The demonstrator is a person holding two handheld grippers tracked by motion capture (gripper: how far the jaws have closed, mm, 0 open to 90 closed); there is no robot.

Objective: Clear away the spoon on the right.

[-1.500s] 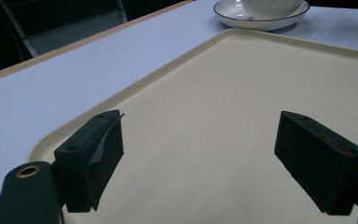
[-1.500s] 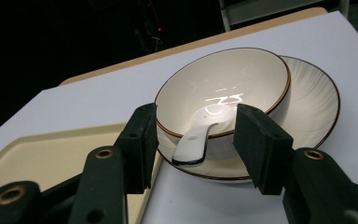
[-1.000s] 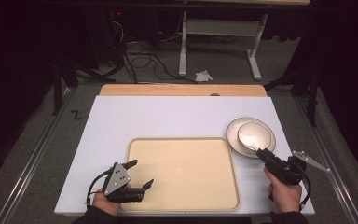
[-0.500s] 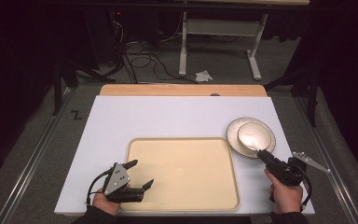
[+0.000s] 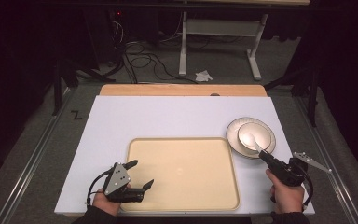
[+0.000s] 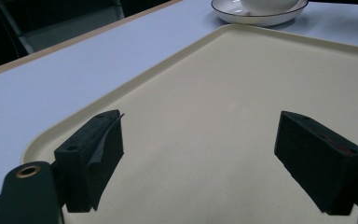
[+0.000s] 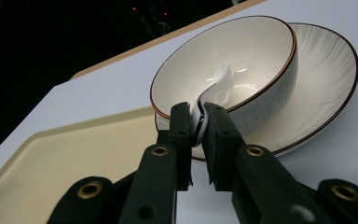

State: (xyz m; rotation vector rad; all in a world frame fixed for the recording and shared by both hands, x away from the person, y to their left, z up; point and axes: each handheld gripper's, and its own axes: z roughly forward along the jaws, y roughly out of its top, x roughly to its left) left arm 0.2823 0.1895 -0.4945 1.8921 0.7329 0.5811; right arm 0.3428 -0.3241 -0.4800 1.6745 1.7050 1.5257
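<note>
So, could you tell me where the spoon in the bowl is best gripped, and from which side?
By its handle end, probably from the person's side. The spoon lies with its scoop down in the bowl and its handle rising over the near rim, free of the plate. The right gripper already pinches that handle flat between its jaws.

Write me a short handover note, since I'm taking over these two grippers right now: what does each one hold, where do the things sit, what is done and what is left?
Right gripper: jaws have just been closing, now shut on the white spoon handle; its bowl end rests inside the bowl.
Left gripper: open, nothing between the jaws, hovering over the near left part of the tray.
Bowl sits on the plate, right of the tray on the white table.
Done: spoon gripped.
Left, probably: lift the spoon out; likely move the dishes onto the tray, which carries nothing yet.
</note>
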